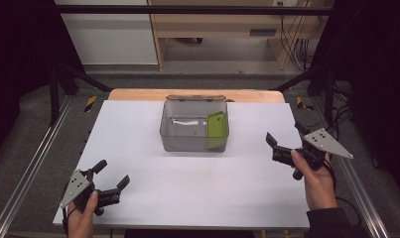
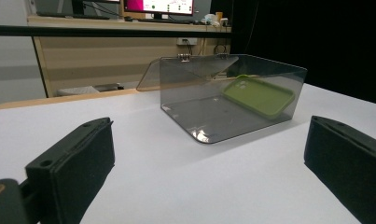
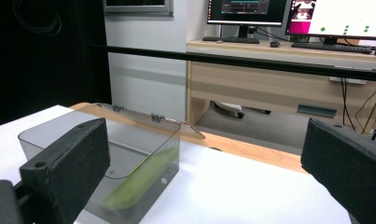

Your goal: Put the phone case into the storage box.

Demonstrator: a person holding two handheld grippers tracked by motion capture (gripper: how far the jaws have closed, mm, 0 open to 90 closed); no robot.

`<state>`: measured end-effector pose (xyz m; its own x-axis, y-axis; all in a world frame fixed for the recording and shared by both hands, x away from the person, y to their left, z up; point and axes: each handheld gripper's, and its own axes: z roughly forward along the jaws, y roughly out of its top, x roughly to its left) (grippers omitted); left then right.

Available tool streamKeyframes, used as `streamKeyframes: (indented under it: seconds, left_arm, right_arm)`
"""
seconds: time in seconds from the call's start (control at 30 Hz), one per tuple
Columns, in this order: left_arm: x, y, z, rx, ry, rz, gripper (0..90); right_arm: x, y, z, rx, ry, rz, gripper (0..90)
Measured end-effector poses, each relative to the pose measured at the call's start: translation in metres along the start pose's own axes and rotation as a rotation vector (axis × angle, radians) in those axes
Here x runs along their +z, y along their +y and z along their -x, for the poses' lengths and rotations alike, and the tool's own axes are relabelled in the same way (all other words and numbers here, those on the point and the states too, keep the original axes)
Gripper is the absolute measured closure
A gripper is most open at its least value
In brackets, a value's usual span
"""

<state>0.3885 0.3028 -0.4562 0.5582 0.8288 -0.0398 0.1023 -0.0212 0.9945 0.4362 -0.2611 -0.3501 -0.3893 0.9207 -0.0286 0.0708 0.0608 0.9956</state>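
From the high view, a clear plastic box [image 1: 195,131] stands at the middle of the white bench [image 1: 197,183], its lid swung back, with a green phone case [image 1: 217,130] leaning against its right wall. The left gripper [image 1: 112,177] is held over the near left corner, jaws spread wide and empty; the right gripper [image 1: 282,141] is held near the right edge, jaws likewise wide and empty, well apart from the box.

Along the left gripper view, the box [image 2: 232,100] sits ahead between the parted jaws, the case [image 2: 259,95] tilted inside.

Along the right gripper view, the box [image 3: 143,149] lies beyond the left jaw, the case [image 3: 141,179] against its near wall.
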Motion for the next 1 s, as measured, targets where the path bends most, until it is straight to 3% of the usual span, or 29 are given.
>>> streamKeyframes:
  seconds: [1.0]
  left_arm:
    - [0.0,0.0,0.0,0.004,0.0,-0.003,1.6]
  right_arm:
    - [-0.023,-0.017,0.001,0.019,0.006,-0.002,1.8]
